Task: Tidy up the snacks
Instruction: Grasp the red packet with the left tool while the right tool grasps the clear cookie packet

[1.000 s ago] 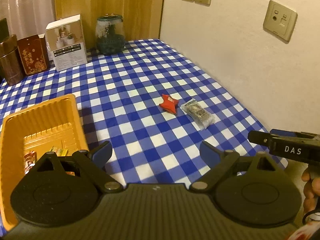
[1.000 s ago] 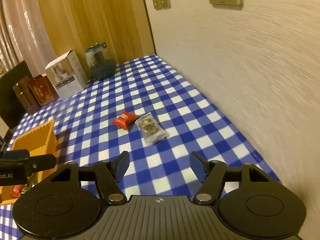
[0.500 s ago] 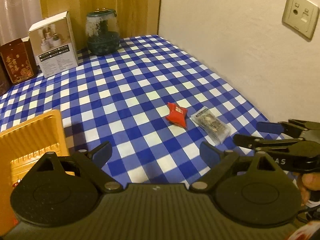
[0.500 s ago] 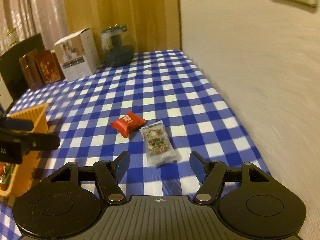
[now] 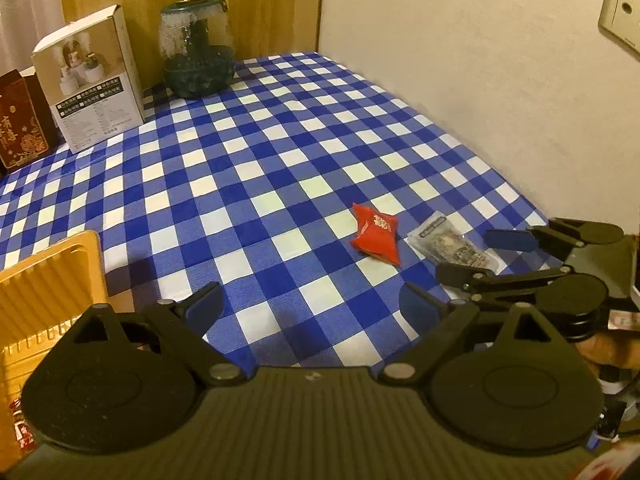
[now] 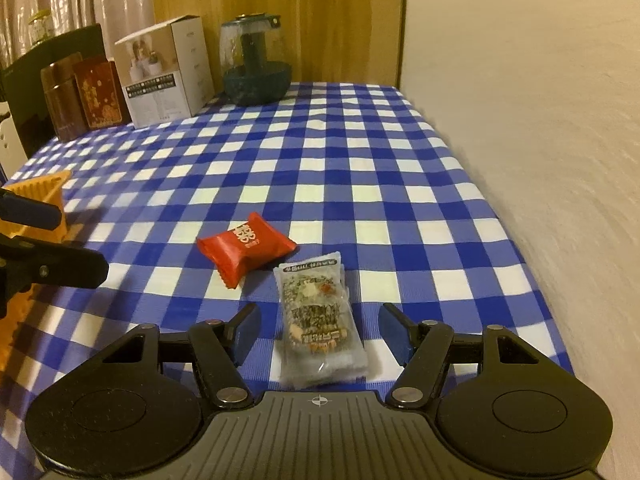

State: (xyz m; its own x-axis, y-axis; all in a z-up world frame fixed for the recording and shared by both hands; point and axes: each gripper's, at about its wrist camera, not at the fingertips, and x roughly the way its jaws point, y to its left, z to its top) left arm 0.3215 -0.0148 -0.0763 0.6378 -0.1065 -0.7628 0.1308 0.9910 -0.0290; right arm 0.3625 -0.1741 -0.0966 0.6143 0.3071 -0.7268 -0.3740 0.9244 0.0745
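Clear snack packet [image 6: 318, 320] between right tool [image 6: 318, 334] fingers

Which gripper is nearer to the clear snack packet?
Right. The right gripper is open with the clear packet lying between its fingers. The left gripper is open, farther back, with the packet ahead to its right.

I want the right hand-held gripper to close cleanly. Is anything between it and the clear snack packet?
Nothing visible. The clear snack packet lies between the open fingers of the right hand-held gripper; the red candy packet sits apart, beyond it to the left.
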